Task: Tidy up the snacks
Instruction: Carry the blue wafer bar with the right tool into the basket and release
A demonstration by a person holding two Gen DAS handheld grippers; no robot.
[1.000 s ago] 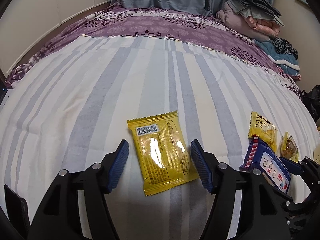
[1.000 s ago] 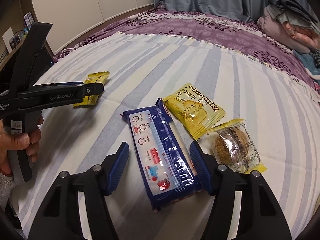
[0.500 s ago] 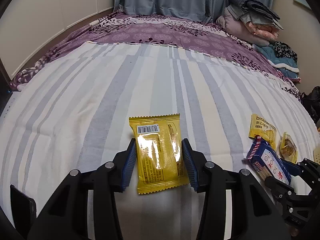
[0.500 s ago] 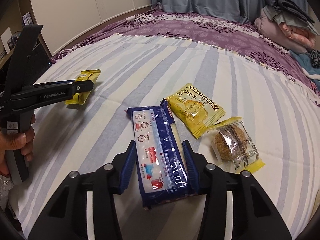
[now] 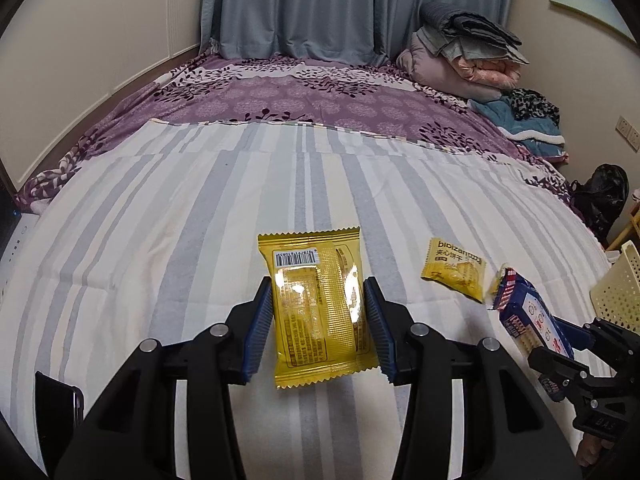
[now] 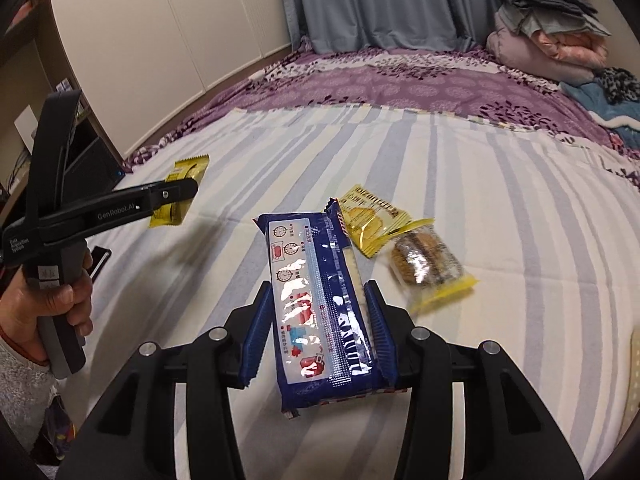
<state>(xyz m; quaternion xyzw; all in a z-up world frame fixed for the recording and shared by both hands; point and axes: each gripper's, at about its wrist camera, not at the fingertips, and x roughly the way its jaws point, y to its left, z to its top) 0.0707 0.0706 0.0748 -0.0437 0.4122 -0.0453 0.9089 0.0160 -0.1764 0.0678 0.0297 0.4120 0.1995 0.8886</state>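
Note:
My left gripper (image 5: 320,322) is shut on a yellow snack packet (image 5: 318,306), barcode side up, lifted off the striped bed cover (image 5: 180,264). In the right wrist view that same packet (image 6: 180,190) hangs in the left gripper (image 6: 176,194) at the left. My right gripper (image 6: 318,330) is shut on a long blue biscuit pack (image 6: 320,312), raised above the bed; the left wrist view shows this pack (image 5: 528,320) at the right. A yellow biscuit packet (image 6: 374,220) and a clear-wrapped round cake (image 6: 426,264) lie on the bed just beyond.
A cream perforated basket (image 5: 618,288) stands at the bed's right edge. Folded blankets and clothes (image 5: 472,56) are piled at the far right by the curtain. A person's hand (image 6: 52,300) holds the left gripper's handle. A purple patterned sheet (image 5: 300,96) covers the far end.
Both grippers closed from open onto their packets, then lifted them off the bed. The yellow packet and the blue pack now hang above the cover.

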